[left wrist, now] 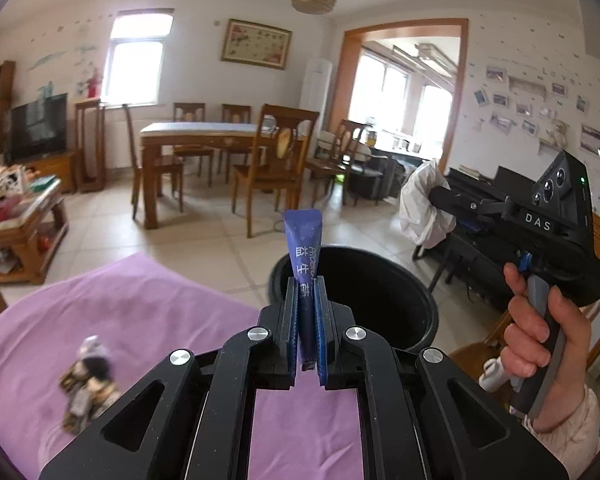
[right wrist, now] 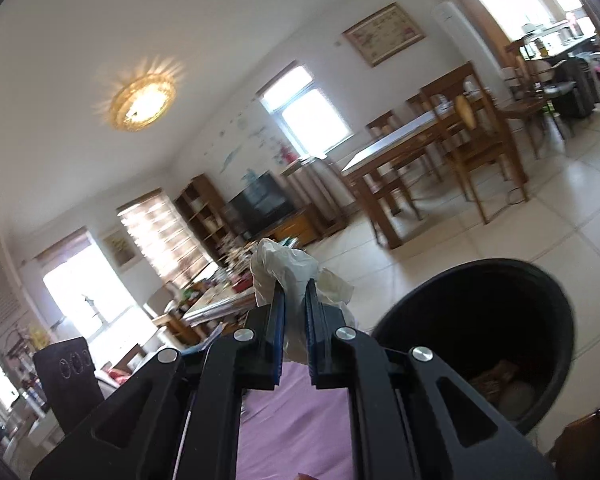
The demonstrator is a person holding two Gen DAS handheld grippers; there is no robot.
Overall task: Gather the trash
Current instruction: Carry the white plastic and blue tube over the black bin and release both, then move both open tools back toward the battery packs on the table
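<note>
Left wrist view: the left gripper (left wrist: 307,292) is clamped tight on a blue stick sachet (left wrist: 305,248) with white lettering, which stands upright between the blue pads and pokes out past the fingertips. Just beyond the sachet sits a round black trash bin (left wrist: 396,304) on the tiled floor, its open mouth facing up, at the far edge of a purple cloth (left wrist: 140,312) that covers the near surface. On the cloth at the near left lies a blurred crumpled wrapper (left wrist: 86,384), brown and white, well apart from the bin. At the right, a hand (left wrist: 540,332) grips the handle of the right gripper (left wrist: 436,196), whose fingers are closed on a bunched white plastic bag (left wrist: 424,208) held above and to the right of the bin.

Right wrist view: the right gripper (right wrist: 295,292) is pinched down on the white plastic bag (right wrist: 288,272), with crumpled plastic spilling over both sides of the narrow gap. The black trash bin (right wrist: 552,320) lies to the right, tilted in this view, with some brown and pale scraps visible at its bottom. The purple cloth (right wrist: 296,420) shows beneath the gripper. Farther off stand a wooden dining table (right wrist: 392,148) with chairs and a dark television (right wrist: 260,200).
</note>
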